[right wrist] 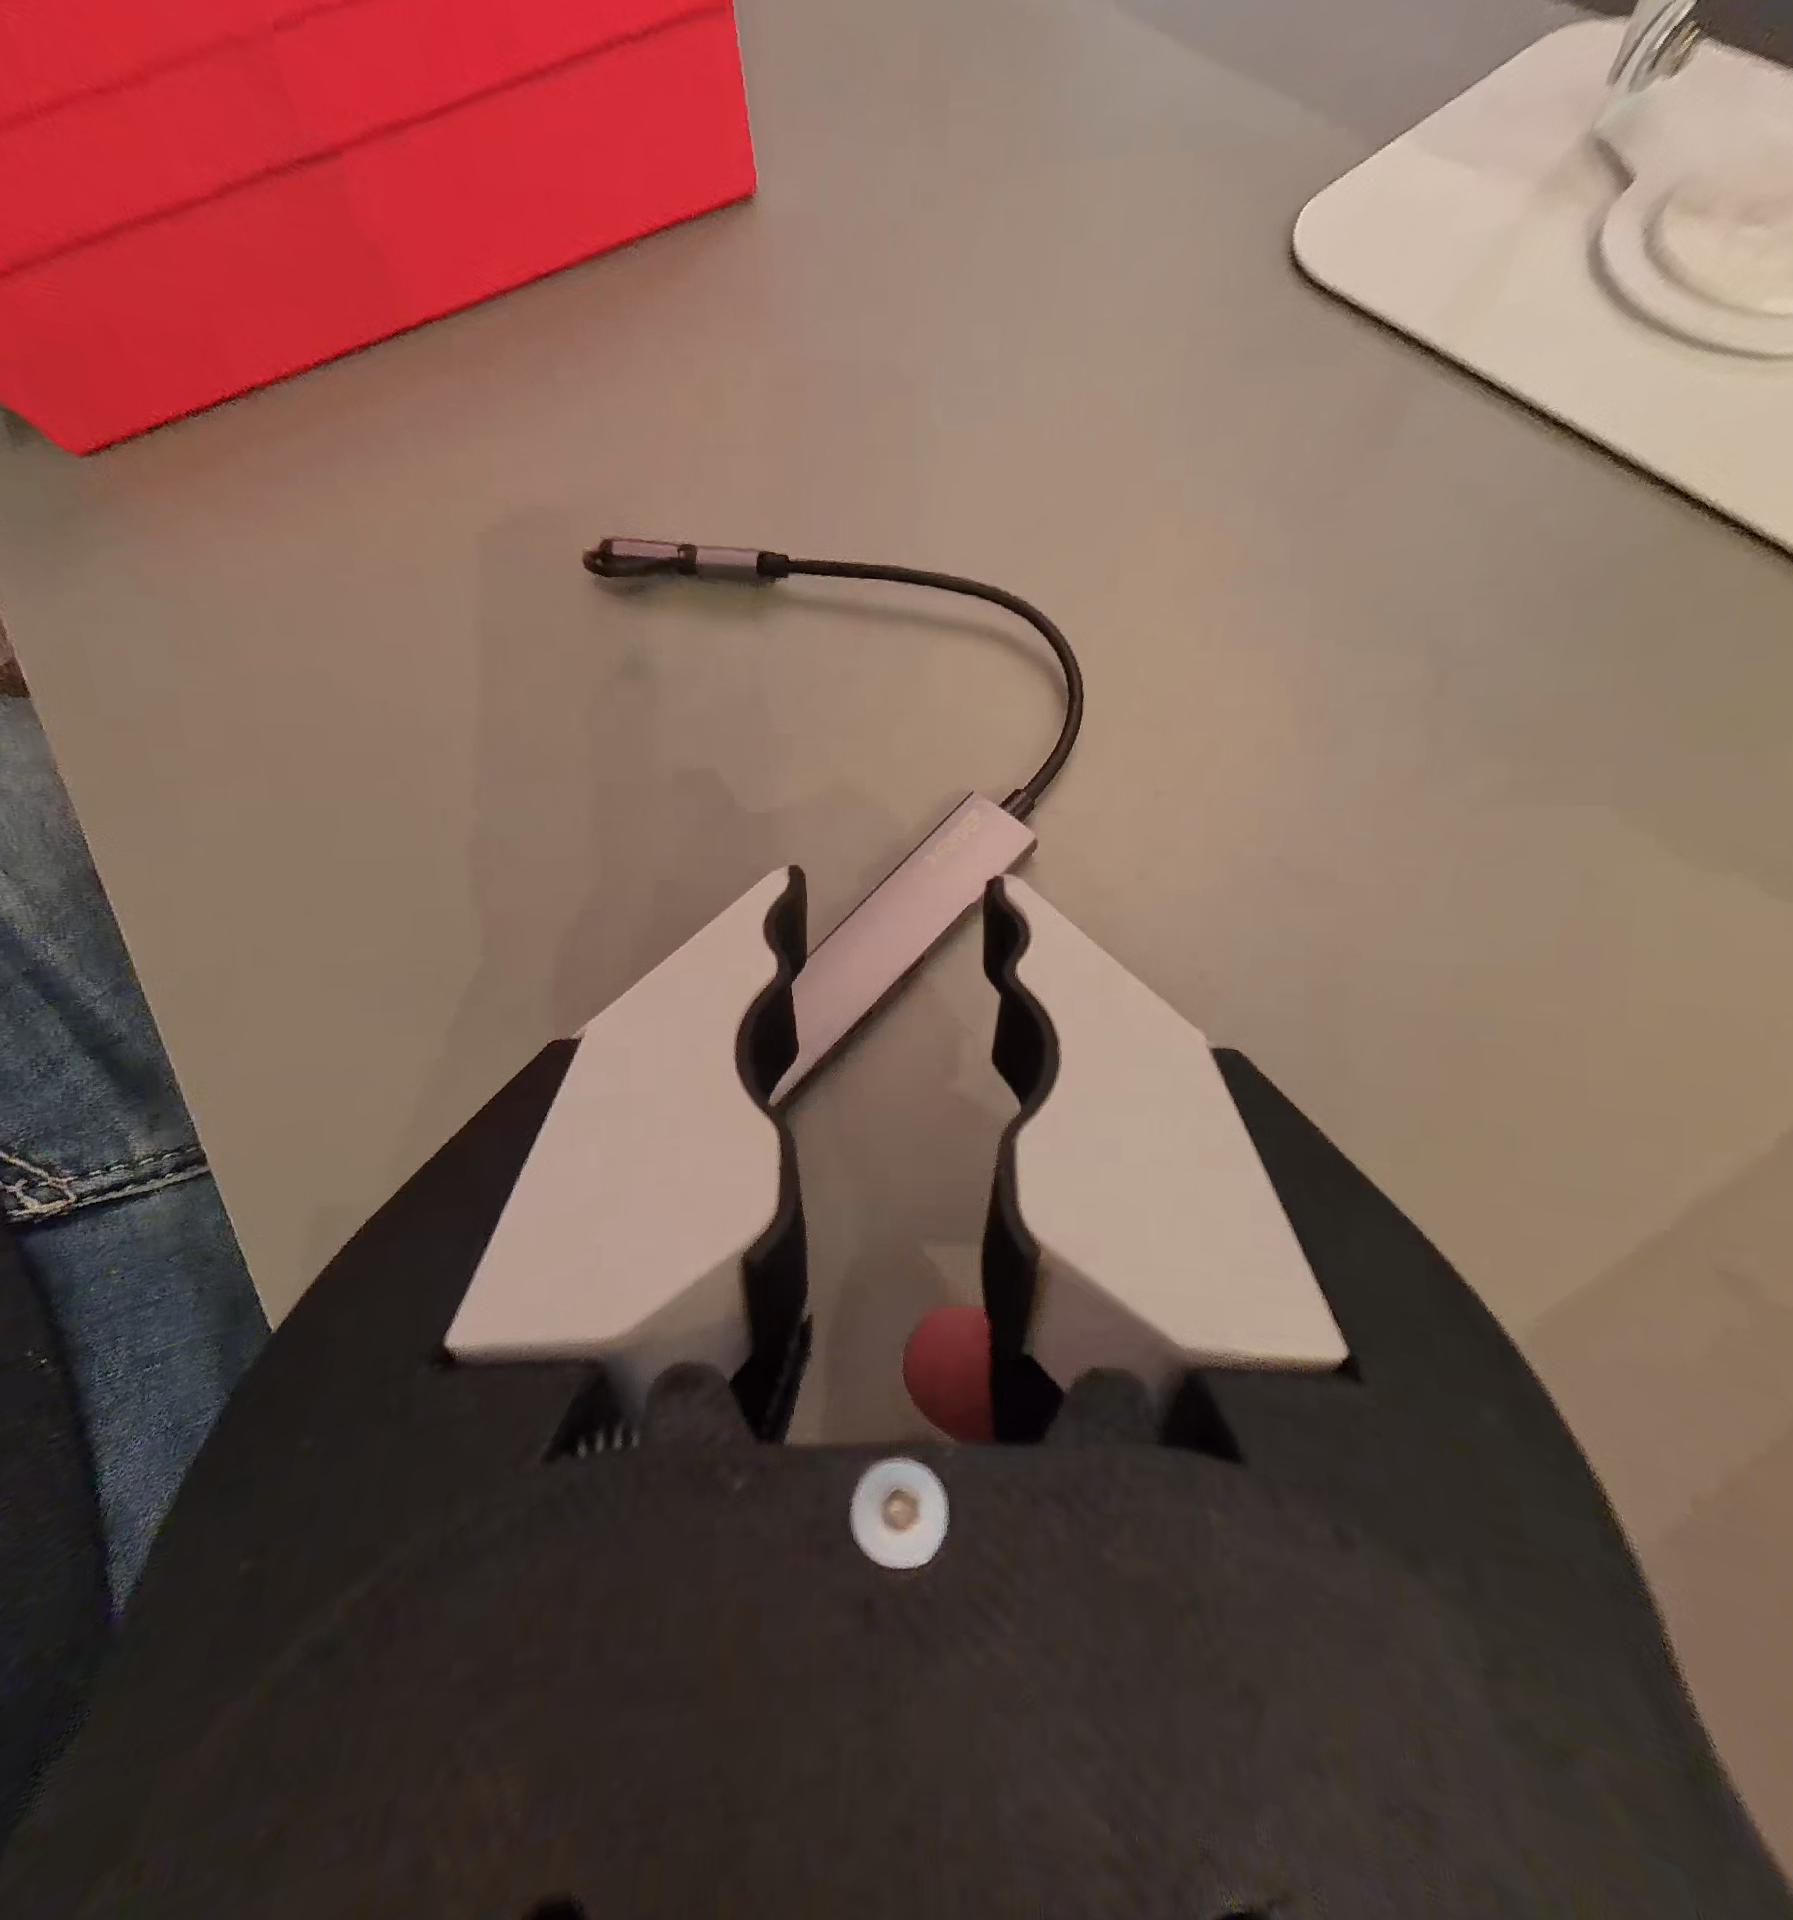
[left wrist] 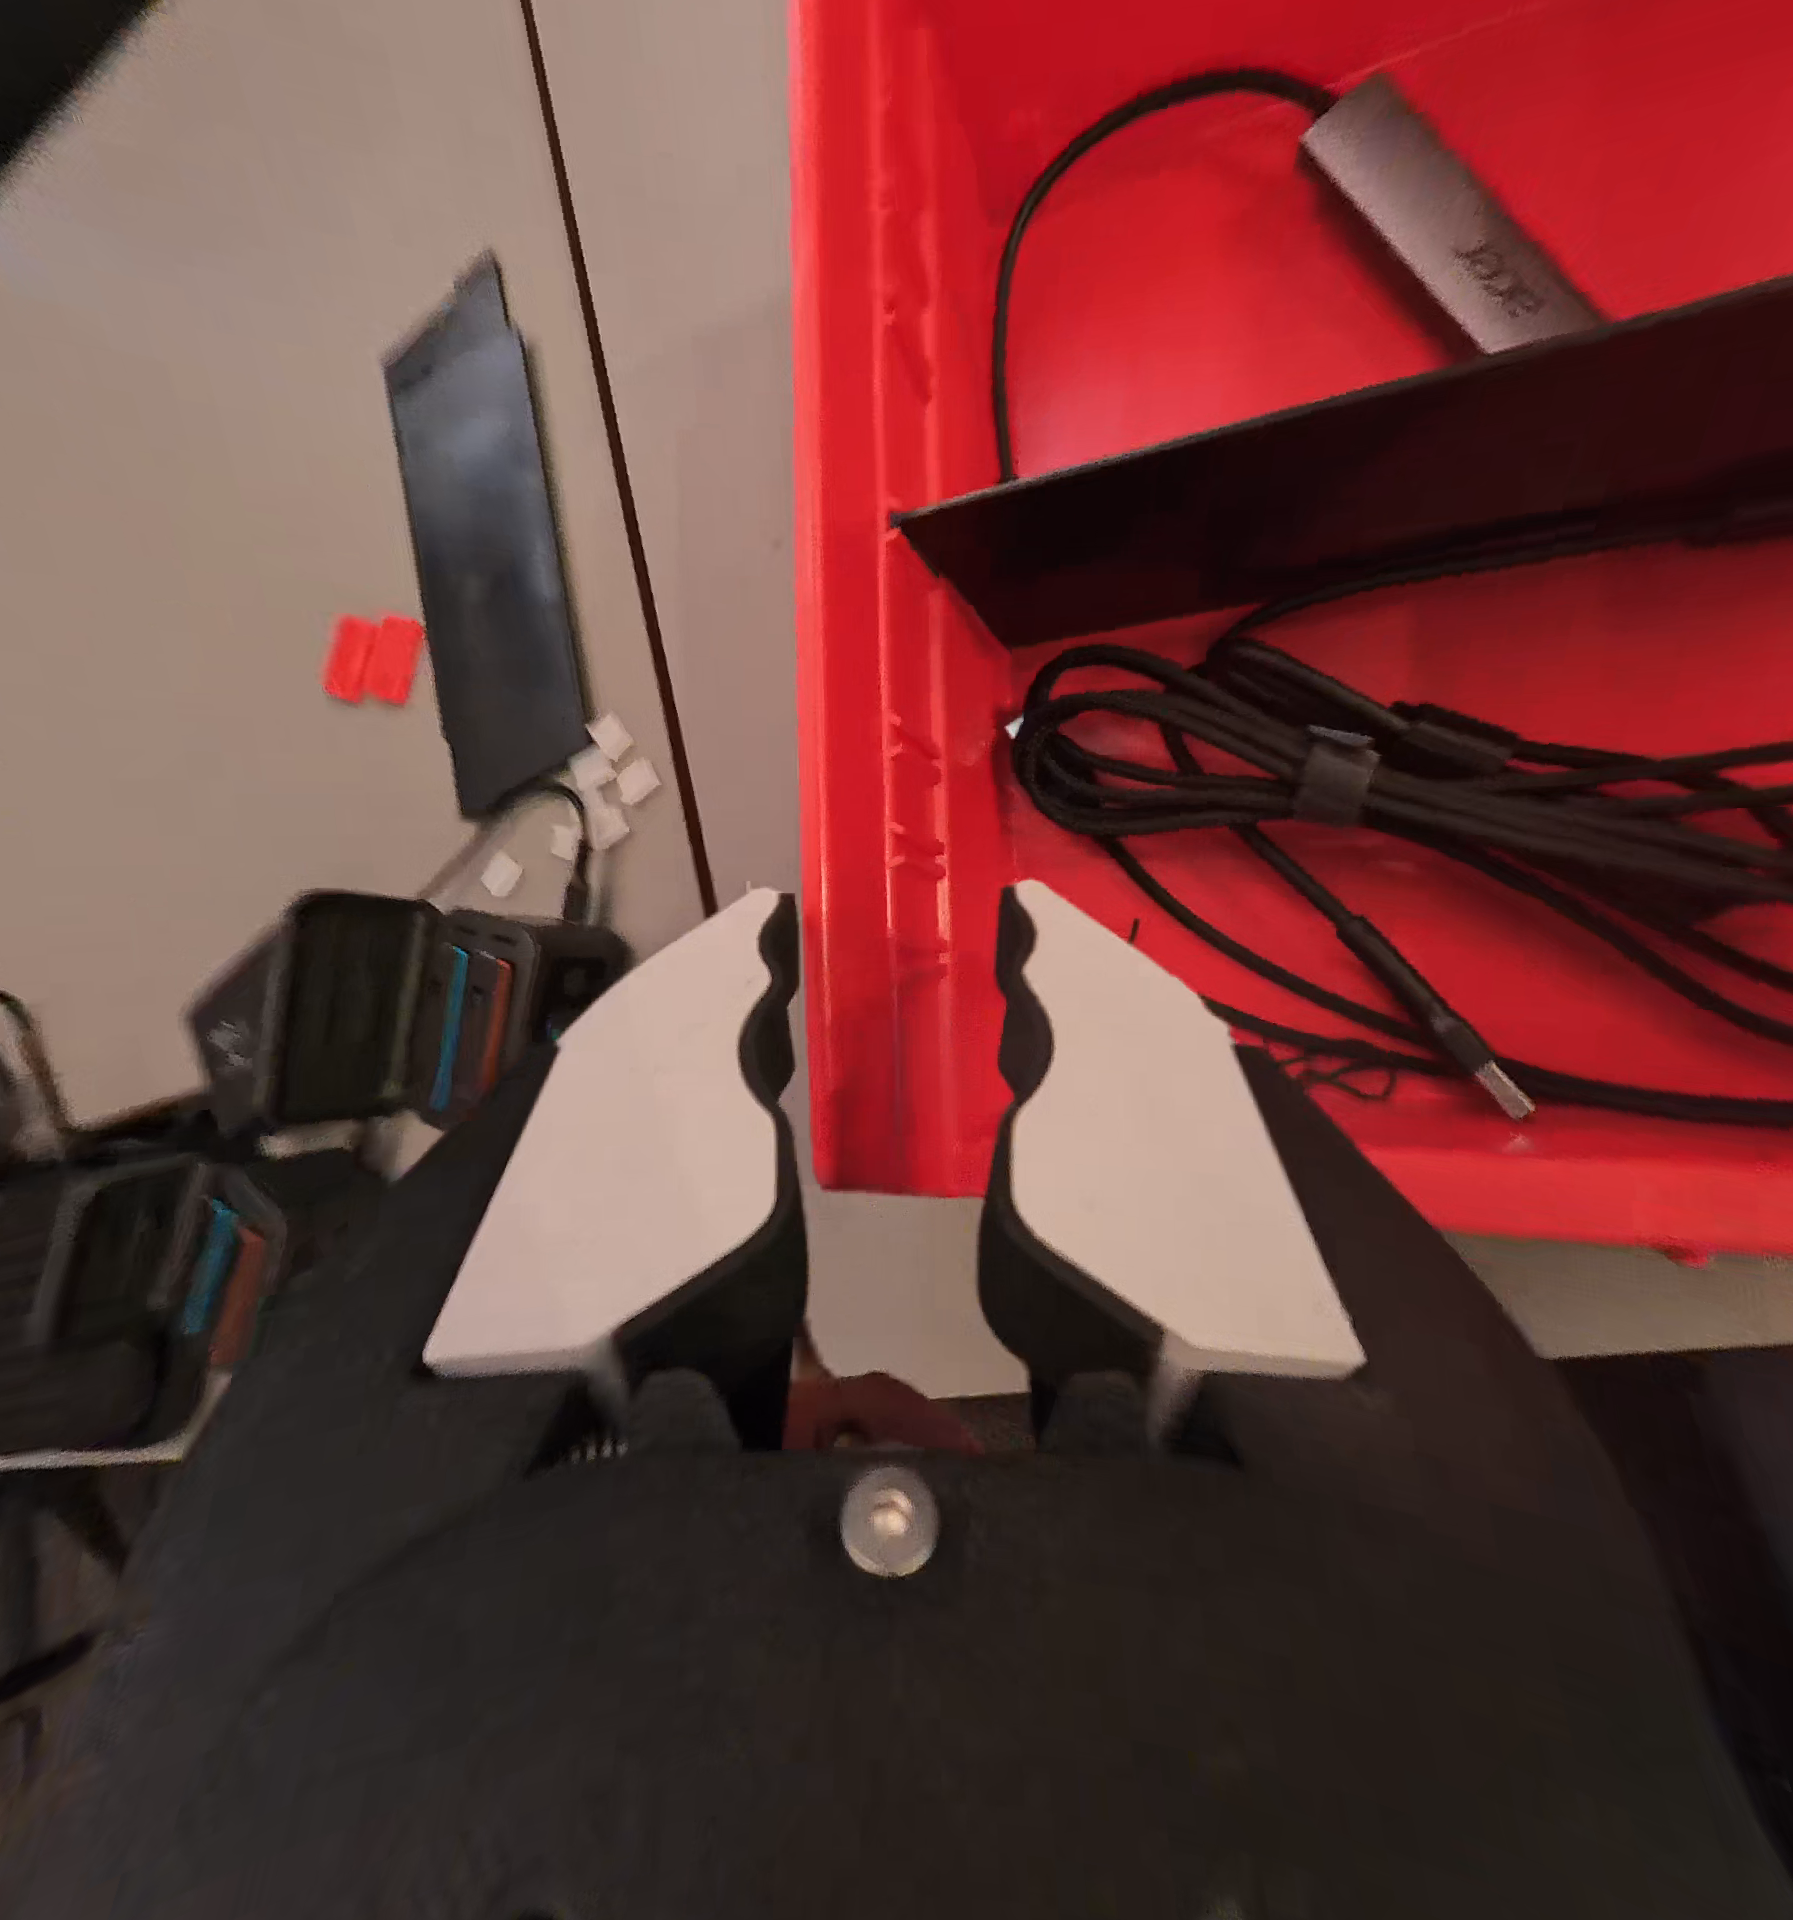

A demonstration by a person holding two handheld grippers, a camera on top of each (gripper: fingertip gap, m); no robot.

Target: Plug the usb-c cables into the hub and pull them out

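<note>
Left wrist view shows the left claw [left wrist: 897, 914] parted by a moderate gap and holding nothing, its tips hovering over the near left wall of a red bin [left wrist: 850, 623] that fills the right side of the frame. A black divider [left wrist: 1391, 488] splits the bin: the upper compartment holds a grey hub [left wrist: 1432, 218] with a printed logo on its top and a thin black lead curving off to the left, while the lower compartment holds a bundle of black cables [left wrist: 1391, 821] bound by a strap, one metal plug [left wrist: 1494, 1086] lying loose at the lower right. On the grey counter [left wrist: 196, 416] at the left lie a dark flat slab [left wrist: 487, 540], two small red pieces [left wrist: 372, 655] and some white bits [left wrist: 611, 779]; two black boxes with coloured slots [left wrist: 352, 997] sit blurred at the lower left. Right wrist view shows the right claw [right wrist: 892, 894] equally parted, with a second grey hub [right wrist: 902, 935] lying on the counter [right wrist: 1287, 727] slantwise between the fingers; its near end is against the left finger [right wrist: 663, 1091], but no grip shows. Small writing on it is too faint to read. Its short black lead [right wrist: 1058, 665] arcs to a plug [right wrist: 653, 561] at centre. A red box [right wrist: 331, 197] sits upper left and a white mat [right wrist: 1494, 343] upper right.
</note>
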